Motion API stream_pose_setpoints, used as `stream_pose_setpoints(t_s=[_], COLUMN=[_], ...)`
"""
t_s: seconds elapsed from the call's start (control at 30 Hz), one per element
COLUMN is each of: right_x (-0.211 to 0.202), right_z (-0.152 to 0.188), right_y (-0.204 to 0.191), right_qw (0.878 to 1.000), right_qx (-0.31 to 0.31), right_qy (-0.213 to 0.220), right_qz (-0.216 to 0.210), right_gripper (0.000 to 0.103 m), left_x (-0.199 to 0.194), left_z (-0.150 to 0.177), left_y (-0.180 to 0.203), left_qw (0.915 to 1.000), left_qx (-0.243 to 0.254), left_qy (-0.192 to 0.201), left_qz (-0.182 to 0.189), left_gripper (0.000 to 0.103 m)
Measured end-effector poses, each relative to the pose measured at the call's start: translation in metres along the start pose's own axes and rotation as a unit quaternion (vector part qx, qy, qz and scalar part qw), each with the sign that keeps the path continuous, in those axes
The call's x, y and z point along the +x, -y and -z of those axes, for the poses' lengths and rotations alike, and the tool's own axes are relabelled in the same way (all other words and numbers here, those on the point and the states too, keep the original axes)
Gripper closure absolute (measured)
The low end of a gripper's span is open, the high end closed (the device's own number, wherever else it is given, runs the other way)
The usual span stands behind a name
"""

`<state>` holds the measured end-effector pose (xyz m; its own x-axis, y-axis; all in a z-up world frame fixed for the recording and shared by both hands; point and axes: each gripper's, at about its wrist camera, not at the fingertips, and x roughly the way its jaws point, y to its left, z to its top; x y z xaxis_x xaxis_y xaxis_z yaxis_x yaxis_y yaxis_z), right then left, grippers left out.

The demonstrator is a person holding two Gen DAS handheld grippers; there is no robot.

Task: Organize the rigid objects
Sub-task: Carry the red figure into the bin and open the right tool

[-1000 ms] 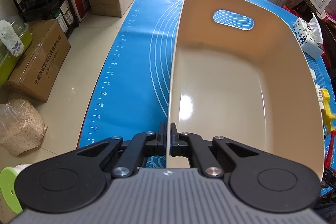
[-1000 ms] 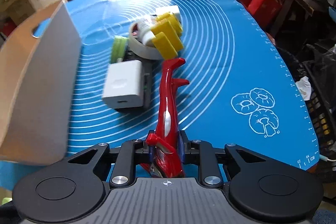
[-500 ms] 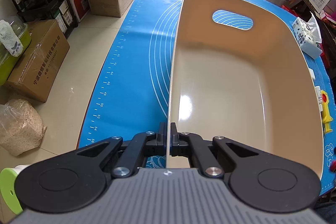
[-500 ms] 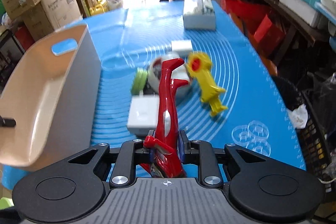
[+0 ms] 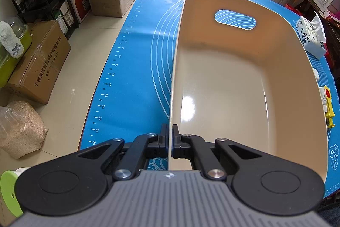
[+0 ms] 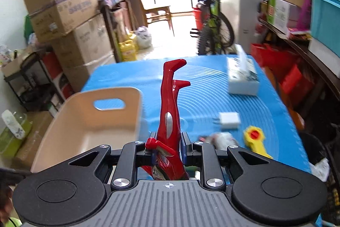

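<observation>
boxes and a bike crowd the room around the blue mat (image 5: 136, 69). the right gripper (image 6: 167, 142) is clamped on the red figure (image 6: 170, 112), now lifted clear off the mat and carried high beside the bin (image 6: 85, 120), where a second ago it lay by the charger (image 6: 230, 120). the left gripper (image 5: 172, 137) stays pinched on the bin's rim, bin unmoved and empty. dropping in looks next.
</observation>
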<state>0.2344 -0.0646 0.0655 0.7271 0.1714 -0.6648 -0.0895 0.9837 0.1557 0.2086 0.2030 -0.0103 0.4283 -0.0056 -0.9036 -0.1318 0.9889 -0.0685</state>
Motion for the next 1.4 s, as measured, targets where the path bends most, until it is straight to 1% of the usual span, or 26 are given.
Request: stream_pose_setpoints(t_s=[0.1,0.3,0.4,0.57,0.7,0.87,0.9,0.93,1.07,1.13,1.27,1.3,1.33,1.4], right_x=[0.011,0.039,0.056,0.081,0.097,0.113,0.114,0.113,0.106,0.098,0.071,0.064,0.056,0.043], right_z=[-0.007,-0.007,0.000,0.021,0.037,0.052,0.055,0.056,0.052,0.049,0.040,0.037,0.035,0.027], right_y=[-0.023,-0.067,-0.085,-0.107,-0.112,-0.112,-0.113,-0.114,-0.111,-0.104,-0.093,-0.089,-0.085,-0.073], right_qw=[1.000,0.998,0.996,0.991,0.987,0.978,0.977,0.977,0.979,0.980,0.985,0.986,0.988,0.991], right_qx=[-0.014,-0.051,-0.064,-0.094,-0.102,-0.106,-0.109,-0.113,-0.104,-0.098,-0.087,-0.085,-0.084,-0.077], right_qy=[0.003,-0.014,-0.036,-0.079,-0.119,-0.175,-0.179,-0.179,-0.168,-0.160,-0.126,-0.116,-0.105,-0.085], right_qz=[-0.015,-0.037,-0.047,-0.050,-0.042,-0.034,-0.036,-0.039,-0.049,-0.062,-0.079,-0.079,-0.074,-0.067], right_gripper=[0.072,0.072,0.072,0.072,0.072,0.072,0.072,0.071,0.060,0.057,0.054,0.051,0.044,0.042], left_x=[0.000,0.000,0.000,0.000,0.000,0.000,0.000,0.000,0.000,0.000,0.000,0.000,0.000,0.000], left_z=[0.000,0.000,0.001,0.000,0.000,0.001,0.001,0.001,0.001,0.001,0.001,0.001,0.001,0.001], left_y=[0.000,0.001,0.000,0.000,0.001,0.001,0.001,0.001,0.001,0.001,0.001,0.001,0.001,0.001], left_qw=[1.0000,1.0000,1.0000,1.0000,1.0000,1.0000,1.0000,1.0000,1.0000,1.0000,1.0000,1.0000,1.0000,1.0000], left_qx=[0.001,0.006,0.006,0.006,0.006,0.007,0.007,0.007,0.006,0.006,0.006,0.006,0.006,0.006], left_qy=[0.000,0.000,0.000,-0.001,-0.001,0.000,0.001,0.000,-0.001,-0.001,-0.001,-0.001,-0.001,-0.001], left_qz=[-0.001,-0.001,0.001,0.002,0.001,0.001,0.002,0.001,0.002,0.001,0.001,0.002,0.002,0.002], left_gripper=[0.099,0.100,0.100,0.100,0.100,0.099,0.099,0.100,0.100,0.100,0.100,0.100,0.099,0.099])
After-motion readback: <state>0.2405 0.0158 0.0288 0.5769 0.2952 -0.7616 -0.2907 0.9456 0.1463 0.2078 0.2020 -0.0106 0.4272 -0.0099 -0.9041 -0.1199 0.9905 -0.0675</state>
